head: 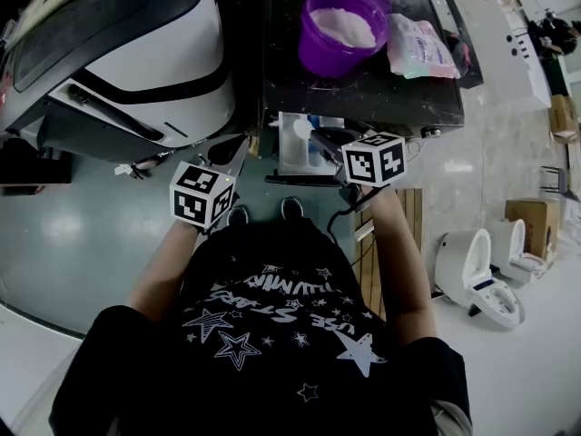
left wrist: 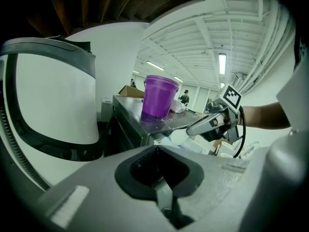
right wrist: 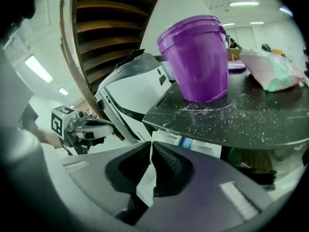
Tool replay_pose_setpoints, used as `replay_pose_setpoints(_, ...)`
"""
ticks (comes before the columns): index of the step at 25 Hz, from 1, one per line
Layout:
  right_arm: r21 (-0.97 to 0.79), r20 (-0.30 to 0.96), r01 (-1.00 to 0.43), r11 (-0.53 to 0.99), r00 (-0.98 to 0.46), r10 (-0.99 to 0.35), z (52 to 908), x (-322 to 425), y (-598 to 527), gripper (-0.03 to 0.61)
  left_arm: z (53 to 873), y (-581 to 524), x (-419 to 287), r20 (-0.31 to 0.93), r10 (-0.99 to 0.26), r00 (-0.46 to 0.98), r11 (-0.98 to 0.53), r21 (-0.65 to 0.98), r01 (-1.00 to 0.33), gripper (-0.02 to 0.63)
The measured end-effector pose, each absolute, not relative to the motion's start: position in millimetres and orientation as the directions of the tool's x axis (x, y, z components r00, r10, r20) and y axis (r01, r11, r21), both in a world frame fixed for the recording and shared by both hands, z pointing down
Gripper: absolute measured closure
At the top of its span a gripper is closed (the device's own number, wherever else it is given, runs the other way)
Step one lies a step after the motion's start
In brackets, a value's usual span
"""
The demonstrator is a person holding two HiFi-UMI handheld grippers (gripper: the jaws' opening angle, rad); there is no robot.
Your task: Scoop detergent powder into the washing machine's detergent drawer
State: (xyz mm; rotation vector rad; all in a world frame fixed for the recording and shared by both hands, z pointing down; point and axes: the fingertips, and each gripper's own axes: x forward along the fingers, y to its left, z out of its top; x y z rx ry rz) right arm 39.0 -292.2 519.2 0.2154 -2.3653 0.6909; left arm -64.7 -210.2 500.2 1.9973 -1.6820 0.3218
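From above, the drawer (head: 289, 158) stands open just ahead of both grippers, below the bucket (head: 318, 57) of powder. The right gripper (head: 320, 140) is the nearer one and holds the scoop (head: 302, 129) over it, forearm stretched forward

Left gripper (head: 234, 157) view: jaws together on nothing, scoop ahead to the right

Right gripper view: jaws pinch the thin white scoop handle, drawer straight ahead under the bucket

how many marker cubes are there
2: left cube on the left gripper, right cube on the right gripper; none look hidden.
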Motion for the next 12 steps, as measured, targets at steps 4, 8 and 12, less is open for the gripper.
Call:
replay_pose_setpoints(4,-0.286,0.664,-0.297,0.911,-0.747,-0.035,521.6,34.3,-293.4,0.541,499.9,-210.5,-66.2,0.483,-0.851,0.206,-0.105,0.228,-0.968,0.612)
replay_pose_setpoints(8,-0.168,0.688,-0.271,0.948,-0.721,-0.084,526.2,31.2,-291.9,0.541,500.7,-209.8,-66.2,0.481,-0.851,0.212,-0.111,0.23,-0.967,0.612)
replay_pose_setpoints(12,-0.066,0.715,-0.252,0.966,-0.687,-0.13,531.6,30.0,-290.6,0.541,501.6,-206.6,-68.1,0.482,-0.849,0.217,-0.117,0.229,-0.966,0.612)
